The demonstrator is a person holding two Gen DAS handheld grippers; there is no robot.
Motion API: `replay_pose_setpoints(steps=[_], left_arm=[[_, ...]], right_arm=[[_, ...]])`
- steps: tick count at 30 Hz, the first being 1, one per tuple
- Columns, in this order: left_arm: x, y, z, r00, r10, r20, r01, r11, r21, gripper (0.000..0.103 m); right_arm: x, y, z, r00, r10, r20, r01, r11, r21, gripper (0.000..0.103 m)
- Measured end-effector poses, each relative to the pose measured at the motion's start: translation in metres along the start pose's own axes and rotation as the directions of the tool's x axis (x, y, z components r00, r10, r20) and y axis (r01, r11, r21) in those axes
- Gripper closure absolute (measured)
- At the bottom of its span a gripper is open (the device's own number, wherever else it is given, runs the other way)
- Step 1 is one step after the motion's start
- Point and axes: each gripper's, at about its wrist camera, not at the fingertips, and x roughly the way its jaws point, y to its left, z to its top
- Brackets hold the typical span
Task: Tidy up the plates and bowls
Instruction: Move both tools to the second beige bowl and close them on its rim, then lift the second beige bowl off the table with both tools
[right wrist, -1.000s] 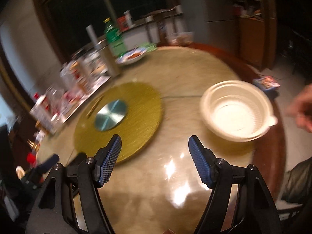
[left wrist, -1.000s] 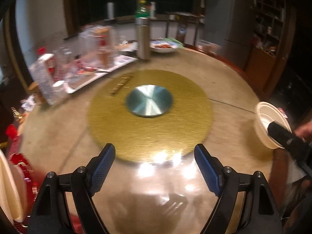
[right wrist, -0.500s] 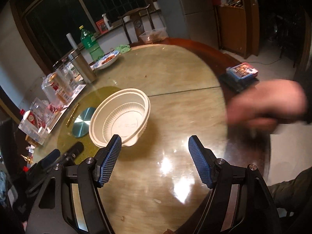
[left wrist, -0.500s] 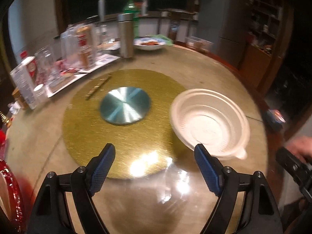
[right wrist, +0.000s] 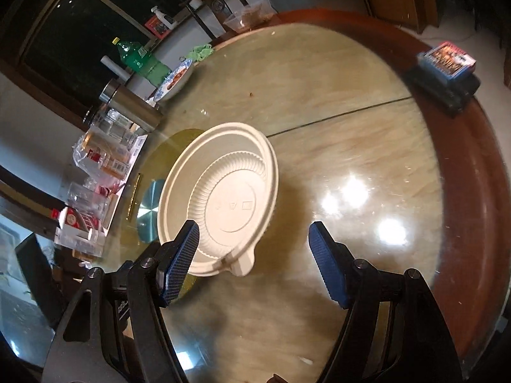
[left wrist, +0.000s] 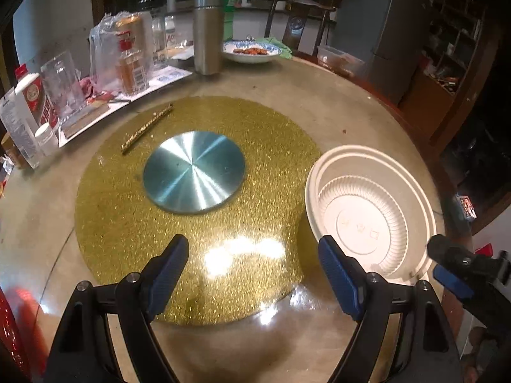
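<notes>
Left wrist view looked down over the left tongs (left wrist: 252, 274), whose blue pads stood wide apart with nothing between them, hanging above the near edge of a gold glitter disc (left wrist: 255, 146). A brushed metal hub (left wrist: 194, 171) sat at the middle of that disc, and a thin gold stick (left wrist: 147, 127) lay on its far left part. The white bowl (left wrist: 370, 214) rested upright on the round stone surface (left wrist: 335, 95), just right of the disc, its near rim overlapping the disc's edge; its ribbed inside was bare. The right pad of the left tongs stood just in front of the bowl's near rim, but whether it touched could not be told. At the far right edge of this view a tip of the other tool showed.

From the right wrist camera the right tongs (right wrist: 254, 263) were also spread wide and held nothing. The bowl's (right wrist: 220, 198) small tab pointed toward them, lying in the gap nearer their left pad. A steel flask (left wrist: 207, 32), a blue-patterned plate of food (left wrist: 252, 51) and a tray of bottles and glasses (left wrist: 95, 73) stood along the far left side. A card box (right wrist: 447, 59) lay on the red rim at the far right.
</notes>
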Motion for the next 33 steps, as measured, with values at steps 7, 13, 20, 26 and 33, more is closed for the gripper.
replay_pose_setpoints(steps=[7, 13, 20, 26, 33], left_arm=[[-0.005, 0.003, 0.007, 0.999, -0.002, 0.04, 0.003, 1.0, -0.014, 0.02], [-0.002, -0.01, 0.015, 0.999, -0.025, 0.047, 0.025, 1.0, 0.005, 0.02], [0.011, -0.028, 0.015, 0.999, -0.019, 0.029, 0.017, 0.998, 0.058, 0.02], [0.022, -0.037, 0.011, 1.0, 0.003, -0.001, -0.003, 0.994, 0.106, 0.054], [0.023, -0.043, 0.007, 1.0, -0.011, -0.011, 0.012, 0.99, 0.144, 0.085]], right_arm=[[0.012, 0.002, 0.005, 1.0, -0.012, -0.011, 0.012, 1.0, 0.009, 0.031], [0.014, 0.006, 0.011, 1.0, -0.026, -0.006, 0.026, 1.0, 0.0, 0.036], [0.019, 0.0, 0.014, 0.999, -0.052, -0.017, 0.052, 0.999, 0.007, 0.058], [0.023, -0.005, 0.015, 0.998, -0.057, -0.025, 0.058, 0.998, 0.015, 0.07], [0.022, 0.001, 0.013, 0.999, -0.043, -0.021, 0.043, 0.999, -0.008, 0.084]])
